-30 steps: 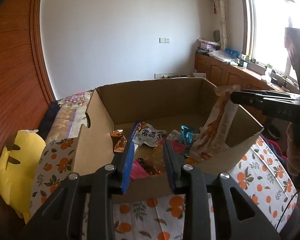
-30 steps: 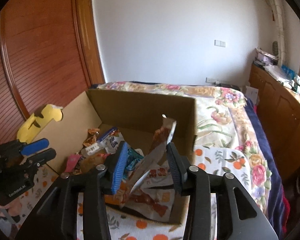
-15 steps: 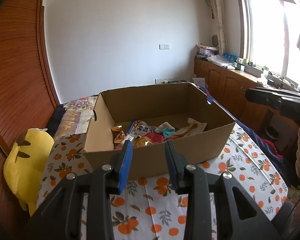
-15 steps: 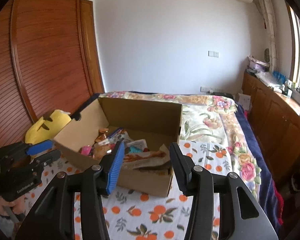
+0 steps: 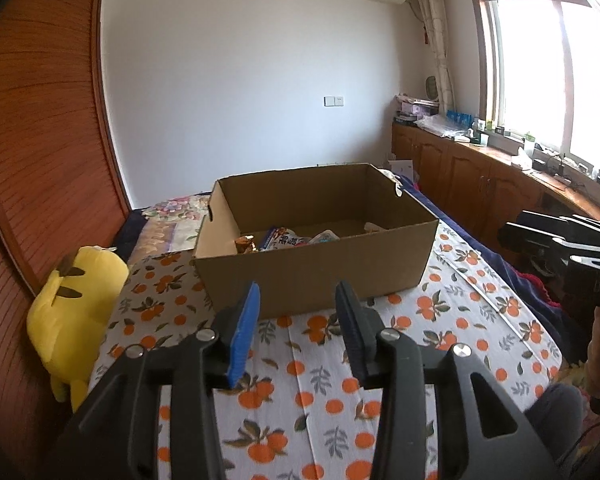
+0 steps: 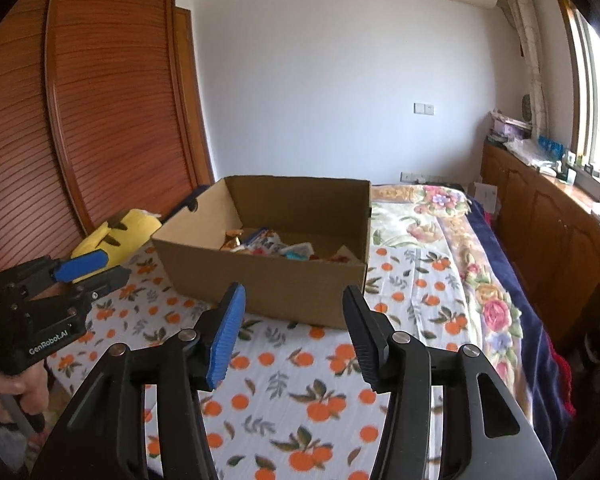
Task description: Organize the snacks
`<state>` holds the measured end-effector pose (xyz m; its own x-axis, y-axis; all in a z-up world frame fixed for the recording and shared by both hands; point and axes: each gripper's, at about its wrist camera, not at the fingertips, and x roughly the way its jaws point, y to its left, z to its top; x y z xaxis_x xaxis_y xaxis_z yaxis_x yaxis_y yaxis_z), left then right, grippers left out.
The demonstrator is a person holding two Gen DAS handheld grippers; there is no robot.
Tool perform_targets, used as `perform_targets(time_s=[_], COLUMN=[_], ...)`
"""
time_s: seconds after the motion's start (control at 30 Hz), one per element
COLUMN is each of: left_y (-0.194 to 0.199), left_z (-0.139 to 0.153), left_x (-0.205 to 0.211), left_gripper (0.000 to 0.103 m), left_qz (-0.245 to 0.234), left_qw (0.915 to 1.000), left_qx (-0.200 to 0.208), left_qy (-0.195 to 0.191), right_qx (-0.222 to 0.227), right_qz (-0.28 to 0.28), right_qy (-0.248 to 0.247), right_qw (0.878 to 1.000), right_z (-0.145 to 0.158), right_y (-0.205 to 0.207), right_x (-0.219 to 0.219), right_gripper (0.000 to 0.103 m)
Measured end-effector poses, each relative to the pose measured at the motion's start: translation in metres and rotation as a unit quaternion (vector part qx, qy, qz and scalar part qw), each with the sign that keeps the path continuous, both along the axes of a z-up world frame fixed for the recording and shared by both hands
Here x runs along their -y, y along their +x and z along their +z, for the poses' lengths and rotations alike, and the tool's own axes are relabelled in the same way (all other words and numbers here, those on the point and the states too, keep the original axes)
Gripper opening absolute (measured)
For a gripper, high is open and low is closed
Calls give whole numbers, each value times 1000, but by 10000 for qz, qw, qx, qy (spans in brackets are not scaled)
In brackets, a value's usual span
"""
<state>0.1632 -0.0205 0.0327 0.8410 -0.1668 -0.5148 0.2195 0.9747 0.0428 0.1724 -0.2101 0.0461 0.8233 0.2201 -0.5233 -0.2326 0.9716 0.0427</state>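
Sitting on the bed's orange-print sheet (image 5: 439, 320), the cardboard box (image 5: 319, 276) is holding the snack packets (image 6: 276, 246) on its floor. The left hand-held gripper (image 5: 298, 308) and right hand-held gripper (image 6: 294, 312) are hovering short of it, jaws spread wide, gripping nothing.

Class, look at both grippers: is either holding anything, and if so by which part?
Nothing is held. The left gripper and right gripper are both open and empty, short of the box of snacks.
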Motion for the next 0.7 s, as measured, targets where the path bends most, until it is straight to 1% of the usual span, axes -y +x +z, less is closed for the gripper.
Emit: perform_targets(time_s=[0.17, 0.3, 0.47, 0.53, 0.6, 0.63, 0.67, 0.7], left_y=[-28, -52, -75, -82, -86, -88, -89, -91], left_z=[4, 8, 10, 10, 10, 10, 9, 8], left_x=[-3, -7, -10, -12, -12, -12, -11, -11], left_gripper=[44, 47, 48, 49, 50, 53, 55, 61], left_qz=[96, 176, 245, 282, 341, 357, 374, 393], left_qw=[9999, 9997, 9994, 9992, 9990, 9989, 9988, 9986], left_qx=[100, 195, 236, 280, 302, 305, 310, 328], left_qy=[-16, -21, -16, -9, 39, 63, 91, 124], right_qx=[73, 207, 323, 375, 439, 475, 520, 545], right_qz=[-87, -155, -205, -207, -258, -283, -294, -323], right_qy=[3, -16, 20, -5, -60, -69, -61, -67], right_qw=[9999, 9997, 9993, 9991, 9987, 9984, 9982, 9980], right_z=[-2, 0, 5, 8, 8, 8, 8, 8], right_y=[-30, -54, -79, -87, -95, -98, -101, -104], right_x=[-2, -3, -4, -5, -6, -7, -8, -8], right_gripper=[58, 65, 73, 76, 86, 90, 90, 92])
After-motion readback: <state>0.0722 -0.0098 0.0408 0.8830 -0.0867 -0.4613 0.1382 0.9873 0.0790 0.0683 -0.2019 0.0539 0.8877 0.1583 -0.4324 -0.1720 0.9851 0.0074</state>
